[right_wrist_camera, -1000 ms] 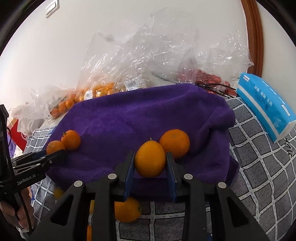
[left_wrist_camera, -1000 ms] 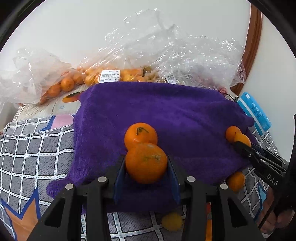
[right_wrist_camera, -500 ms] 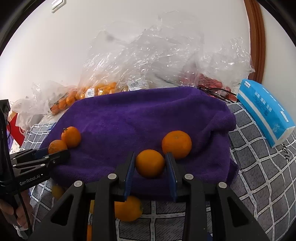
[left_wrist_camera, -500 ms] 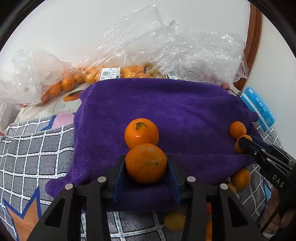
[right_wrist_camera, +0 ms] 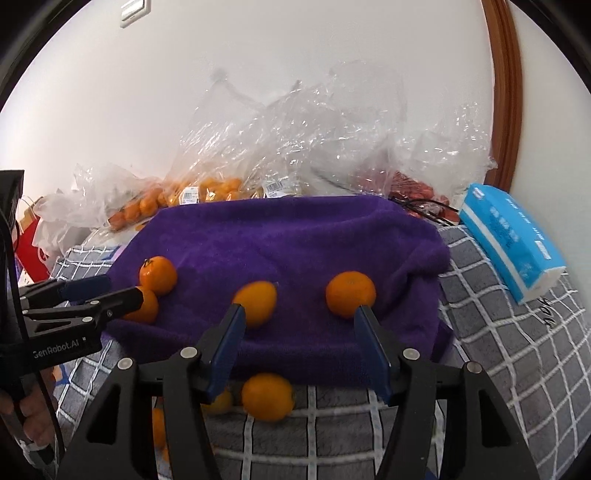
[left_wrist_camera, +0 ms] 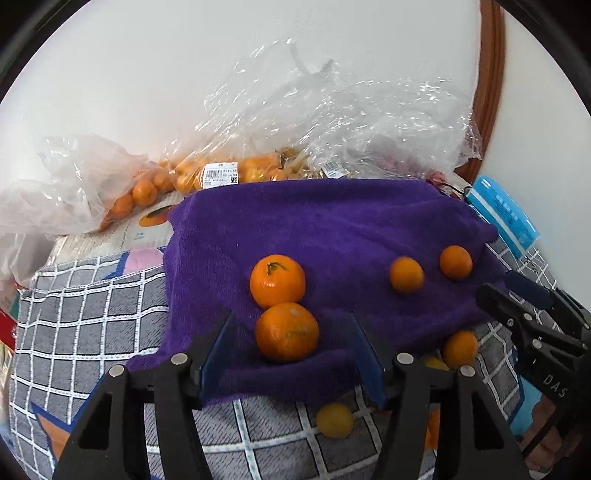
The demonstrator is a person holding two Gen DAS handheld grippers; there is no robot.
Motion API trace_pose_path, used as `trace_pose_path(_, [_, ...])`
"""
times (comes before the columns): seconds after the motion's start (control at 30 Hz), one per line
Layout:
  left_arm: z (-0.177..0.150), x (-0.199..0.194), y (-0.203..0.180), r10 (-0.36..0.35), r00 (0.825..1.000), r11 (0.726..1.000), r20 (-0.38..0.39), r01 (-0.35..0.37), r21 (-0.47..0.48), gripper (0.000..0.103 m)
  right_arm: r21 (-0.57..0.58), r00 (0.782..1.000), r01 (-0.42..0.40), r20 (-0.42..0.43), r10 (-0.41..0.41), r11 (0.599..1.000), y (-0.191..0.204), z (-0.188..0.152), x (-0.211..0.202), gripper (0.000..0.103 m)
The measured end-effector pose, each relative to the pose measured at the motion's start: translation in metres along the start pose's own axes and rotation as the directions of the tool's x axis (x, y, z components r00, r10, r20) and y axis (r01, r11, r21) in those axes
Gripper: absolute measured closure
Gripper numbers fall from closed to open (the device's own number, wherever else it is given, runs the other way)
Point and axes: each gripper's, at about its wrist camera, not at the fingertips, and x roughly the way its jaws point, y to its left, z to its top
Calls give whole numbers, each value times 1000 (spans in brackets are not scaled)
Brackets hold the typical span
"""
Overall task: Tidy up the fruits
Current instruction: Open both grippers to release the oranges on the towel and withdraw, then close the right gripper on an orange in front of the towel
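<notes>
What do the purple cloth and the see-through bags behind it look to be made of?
The purple cloth looks like soft terry or microfibre: matte, fuzzy pile, loose folds at its edges. The bags look like thin clear plastic film: glossy, crinkled, with bright glints, fruit showing through and printed labels stuck on.

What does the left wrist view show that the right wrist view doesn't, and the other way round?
Only the left wrist view: the left tongs opening around, not touching, an orange, and the fruit-print box. Only the right wrist view: the right tongs opening with nothing between them, a wall switch, a red bag. Both: purple towel, four oranges on it, blue tissue pack.
</notes>
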Motion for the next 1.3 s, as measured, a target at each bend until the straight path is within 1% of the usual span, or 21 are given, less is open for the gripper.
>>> trace_pose_path(0.03, [-2,-3,0,2,1000,1000,2,-2,2,43,17,1000,-9,-3,9,1000,-1,-2,-4,39])
trace_pose_path(0.17, [-13,-17,3,0,1000,1000,4,0,-26,43,88,998,-48,-23,50,995,-8,-7,-16,38])
trace_pose_path(0.23, [-19,-21,4,2,1000,999,-2,-2,-35,43,131,998,-49,-20,52,990,-12,-11,-23,38])
trace_pose_path(0.33, [-31,-27,7,23,1000,998,-19,-24,-56,43,149,998,-35,-39,42,988,-13,-16,-31,38])
trace_pose_path(0.5, [-48,-43,11,5,1000,997,-22,-7,-82,43,111,996,-16,-82,25,994,-8,-26,-40,38])
trace_pose_path(0.67, [-62,-51,20,24,999,995,-39,-28,-98,43,102,993,-15,-115,26,995,-3,-37,-47,38])
trace_pose_path(0.83, [-76,-51,38,49,996,989,-69,-57,-133,43,60,991,17,-132,-9,998,7,-47,-46,38])
trace_pose_path(0.93, [-81,-51,51,52,995,985,-80,-64,-162,43,44,990,10,-139,-4,999,13,-54,-43,39])
trace_pose_path(0.97, [-81,-51,54,56,995,983,-86,-70,-169,43,40,990,7,-141,-1,999,14,-55,-42,40])
trace_pose_path(1.03, [-82,-49,60,62,994,981,-93,-77,-176,43,29,989,-10,-146,14,1000,18,-56,-38,49])
trace_pose_path(1.1, [-82,-48,65,71,993,979,-96,-88,-186,43,17,988,-24,-150,26,1000,22,-54,-34,54])
trace_pose_path(1.17, [-82,-47,69,67,993,977,-95,-84,-196,43,-4,990,-15,-139,14,1000,26,-51,-28,58])
trace_pose_path(1.2, [-82,-47,69,62,994,976,-94,-81,-203,43,-20,991,5,-137,-8,1000,28,-48,-24,62])
trace_pose_path(1.23, [-80,-44,70,58,994,975,-94,-76,-206,43,-29,991,7,-136,-11,1000,29,-46,-22,66])
trace_pose_path(1.3, [-79,-41,71,51,995,974,-91,-69,-214,43,-45,991,2,-133,-8,999,29,-42,-16,68])
